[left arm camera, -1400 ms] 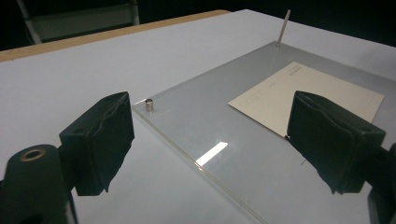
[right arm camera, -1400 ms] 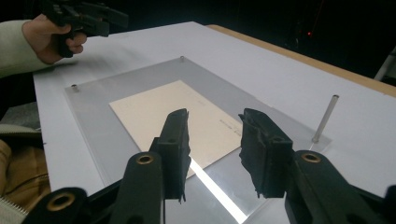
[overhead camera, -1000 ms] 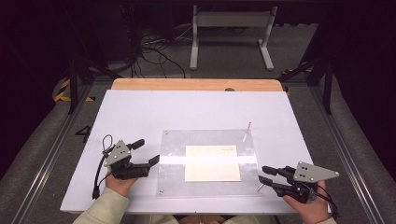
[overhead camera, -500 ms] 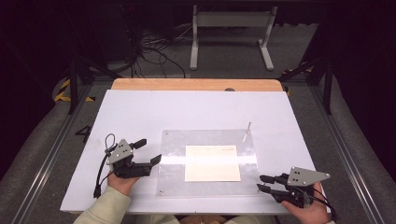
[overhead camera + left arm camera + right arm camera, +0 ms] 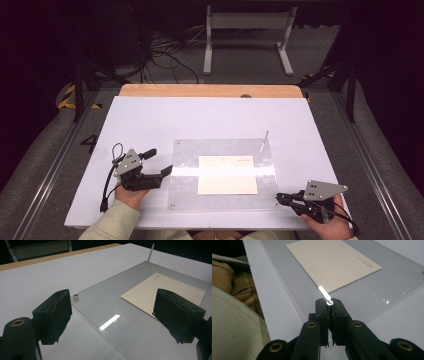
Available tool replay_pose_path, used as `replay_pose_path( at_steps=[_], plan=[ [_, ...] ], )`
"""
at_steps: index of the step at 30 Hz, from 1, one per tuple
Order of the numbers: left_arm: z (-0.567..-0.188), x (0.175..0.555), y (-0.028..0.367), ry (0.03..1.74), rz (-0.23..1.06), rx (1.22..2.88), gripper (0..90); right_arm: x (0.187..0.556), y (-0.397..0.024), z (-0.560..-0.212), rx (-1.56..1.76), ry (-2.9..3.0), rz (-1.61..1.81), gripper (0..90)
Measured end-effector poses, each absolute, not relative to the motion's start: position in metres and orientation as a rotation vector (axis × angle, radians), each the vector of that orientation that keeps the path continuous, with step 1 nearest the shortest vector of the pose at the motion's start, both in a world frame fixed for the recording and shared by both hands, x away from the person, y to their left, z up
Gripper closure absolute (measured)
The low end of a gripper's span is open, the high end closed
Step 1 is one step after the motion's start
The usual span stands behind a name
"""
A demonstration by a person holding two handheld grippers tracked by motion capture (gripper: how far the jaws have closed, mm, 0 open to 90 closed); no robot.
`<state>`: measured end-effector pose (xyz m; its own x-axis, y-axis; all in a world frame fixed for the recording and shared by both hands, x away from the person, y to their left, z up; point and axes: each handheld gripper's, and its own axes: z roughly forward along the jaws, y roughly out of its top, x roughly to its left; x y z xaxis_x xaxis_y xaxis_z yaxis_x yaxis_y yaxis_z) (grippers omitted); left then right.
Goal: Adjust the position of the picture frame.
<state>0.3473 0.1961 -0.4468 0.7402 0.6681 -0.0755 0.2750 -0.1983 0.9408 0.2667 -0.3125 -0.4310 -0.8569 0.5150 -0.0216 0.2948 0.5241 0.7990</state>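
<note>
A clear acrylic plate (image 5: 220, 147) lies on the white table (image 5: 150, 120) with a cream card (image 5: 227, 175) under its middle. My right gripper (image 5: 278, 197) is at the plate's near right corner. Its jaws have just been closing and now pinch a small shiny metal stud (image 5: 329, 302) between the fingertips. My left gripper (image 5: 159, 161) rests at the plate's left edge, its jaws open wide with nothing between them. In the left gripper view, a short metal stud (image 5: 76, 297) stands at the plate's corner just ahead of the left pad (image 5: 53, 315).
A thin tall pin (image 5: 264, 141) stands tilted at the plate's far right corner. A wooden strip (image 5: 210, 90) borders the table's far edge. Beyond it are a metal stand (image 5: 247, 35) and cables (image 5: 165, 55) on the floor. A sleeve (image 5: 234, 330) is close to my right gripper.
The right gripper has shifted slightly toward the near edge and its jaws have closed on the small stud at the plate's corner. The left gripper has stayed put, open.
</note>
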Motion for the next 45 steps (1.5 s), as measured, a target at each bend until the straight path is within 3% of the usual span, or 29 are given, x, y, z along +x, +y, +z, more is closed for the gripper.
replay_pose_path(
  at_steps=[9,22,29,36,39,45],
  plan=[
    [-0.447,0.346,0.197,0.752,0.439,1.786,15.7,0.287,-0.321,-0.419,0.819,2.388,1.134,84.8],
    [-0.447,0.347,0.2,0.812,0.506,1.794,16.6,0.359,-0.343,-0.412,1.065,2.201,1.177,84.8],
    [-0.441,0.355,0.205,0.866,0.53,1.82,26.1,0.388,-0.341,-0.424,1.159,2.129,1.105,84.6],
    [-0.431,0.363,0.205,0.905,0.564,1.862,34.4,0.393,-0.34,-0.432,1.167,2.082,1.151,71.5],
    [-0.425,0.374,0.201,0.929,0.56,1.907,48.5,0.382,-0.346,-0.427,1.157,2.022,1.192,62.6],
    [-0.416,0.4,0.189,0.911,0.48,1.965,87.2,0.364,-0.357,-0.425,1.178,1.987,1.253,59.1]
  ],
)
